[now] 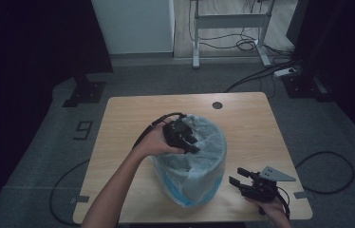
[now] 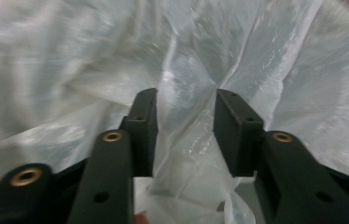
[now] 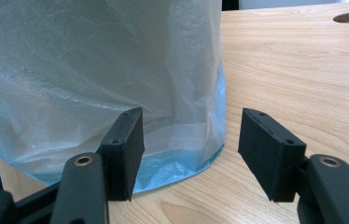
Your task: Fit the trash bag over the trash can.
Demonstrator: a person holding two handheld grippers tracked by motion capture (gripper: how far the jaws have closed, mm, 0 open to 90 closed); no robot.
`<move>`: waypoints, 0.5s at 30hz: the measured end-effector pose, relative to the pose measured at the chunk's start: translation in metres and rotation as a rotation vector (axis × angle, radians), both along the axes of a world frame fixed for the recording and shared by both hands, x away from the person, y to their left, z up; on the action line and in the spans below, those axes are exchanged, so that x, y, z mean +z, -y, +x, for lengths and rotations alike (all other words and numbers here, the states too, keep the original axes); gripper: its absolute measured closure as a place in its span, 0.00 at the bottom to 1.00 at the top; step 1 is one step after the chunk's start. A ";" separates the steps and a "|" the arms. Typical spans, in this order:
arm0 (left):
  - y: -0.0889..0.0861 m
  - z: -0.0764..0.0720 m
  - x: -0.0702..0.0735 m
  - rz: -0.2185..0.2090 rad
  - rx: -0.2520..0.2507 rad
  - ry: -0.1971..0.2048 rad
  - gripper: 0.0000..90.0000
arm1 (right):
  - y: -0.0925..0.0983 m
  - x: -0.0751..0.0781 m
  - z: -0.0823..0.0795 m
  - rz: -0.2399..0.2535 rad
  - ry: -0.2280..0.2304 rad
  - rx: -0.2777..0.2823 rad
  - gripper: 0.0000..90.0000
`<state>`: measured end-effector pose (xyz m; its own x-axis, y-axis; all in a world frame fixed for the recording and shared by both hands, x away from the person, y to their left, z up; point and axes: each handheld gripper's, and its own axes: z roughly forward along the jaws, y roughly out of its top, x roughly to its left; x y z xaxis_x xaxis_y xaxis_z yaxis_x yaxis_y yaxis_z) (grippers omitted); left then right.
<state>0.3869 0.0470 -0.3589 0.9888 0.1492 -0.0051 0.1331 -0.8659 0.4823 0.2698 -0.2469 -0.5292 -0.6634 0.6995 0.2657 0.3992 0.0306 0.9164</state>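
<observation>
On the left of the high view, the left tool (image 1: 181, 135) is being held by a hand (image 1: 154, 142) over the mouth of a blue bin (image 1: 190, 192) that is lined with a translucent white plastic bag (image 1: 204, 156). In the left gripper view, a bunched fold of the bag (image 2: 186, 126) is being shown between the two black jaws, which are standing partly apart; whether the pads are actually pressing on the film cannot be told, as the picture is blurred there. The bin is being carried by the light wooden table (image 1: 128, 123), near the middle of its front half, with the bag draped over the rim and down the sides, so that the blue is being left bare only at the base. A black cable (image 1: 154, 124) is being trailed from the left tool toward the far left. To the right of the bin, near the front right corner of the table, the right tool (image 1: 239, 178) is being held low by the other hand (image 1: 273, 206), its jaws pointed toward the bin. In the right gripper view, those jaws are being kept wide with nothing between them, close to the bin's lower wall (image 3: 182, 158) but apart from it, with the bare table (image 3: 303, 70) beyond.
</observation>
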 end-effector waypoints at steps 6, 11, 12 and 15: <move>0.010 -0.001 -0.009 0.094 -0.022 -0.026 0.73 | 0.002 0.000 0.000 0.002 0.003 -0.001 0.44; 0.010 -0.003 -0.010 0.104 -0.025 -0.026 0.68 | 0.000 0.000 0.000 -0.001 -0.001 0.002 0.44; 0.009 -0.003 -0.009 0.093 -0.021 -0.025 0.66 | 0.000 0.000 0.000 -0.003 0.000 0.003 0.44; 0.002 -0.005 -0.004 0.038 -0.006 -0.002 0.57 | -0.001 -0.001 0.000 -0.010 0.000 0.007 0.44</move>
